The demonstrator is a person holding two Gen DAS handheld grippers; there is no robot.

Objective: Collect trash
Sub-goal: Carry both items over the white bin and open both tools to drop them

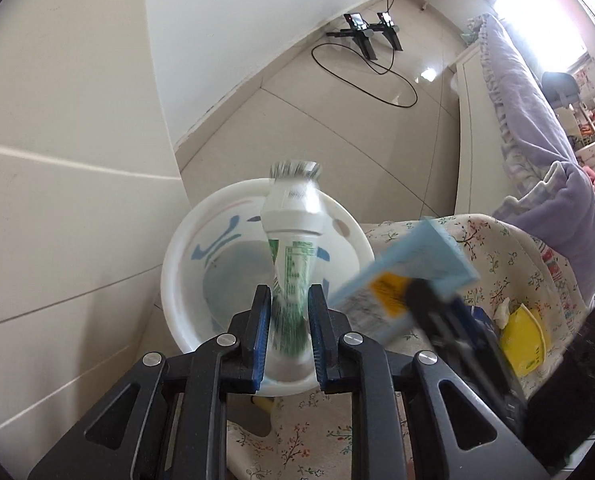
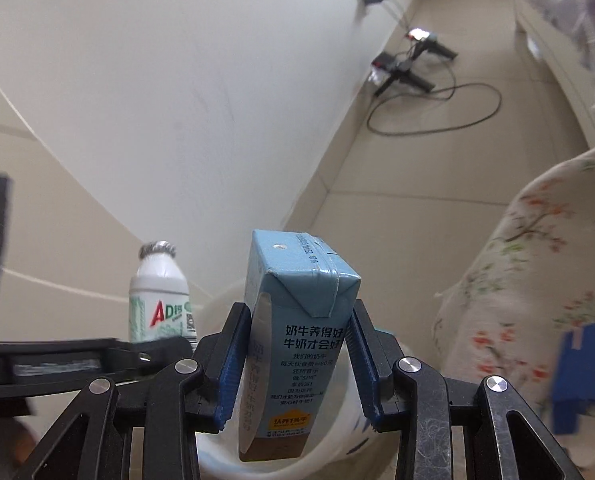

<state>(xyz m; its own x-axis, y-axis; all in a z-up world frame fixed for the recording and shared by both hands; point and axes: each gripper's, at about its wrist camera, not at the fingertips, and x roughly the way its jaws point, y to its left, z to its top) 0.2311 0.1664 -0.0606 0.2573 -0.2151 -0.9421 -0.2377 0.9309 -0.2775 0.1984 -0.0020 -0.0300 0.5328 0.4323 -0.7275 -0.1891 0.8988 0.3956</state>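
Observation:
A white bottle with a green label (image 1: 293,240) (image 2: 159,300) stands between the blue pads of my left gripper (image 1: 289,312), over the white bin (image 1: 169,280) (image 2: 337,420). The bottle is smeared while the fingers look sharp, so it seems to be slipping loose from the open pads. My right gripper (image 2: 299,344) is shut on a light blue milk carton (image 2: 297,320). In the left wrist view the right gripper (image 1: 437,308) and its carton (image 1: 409,268) hang blurred beside the bin's right rim.
A floral cloth (image 1: 489,248) covers the surface to the right, with a yellow item (image 1: 523,340), a crumpled tissue (image 1: 501,310) and a blue box (image 2: 585,368) on it. Black stands and a cable (image 1: 369,36) lie on the tiled floor. A lavender blanket (image 1: 537,128) lies on the right.

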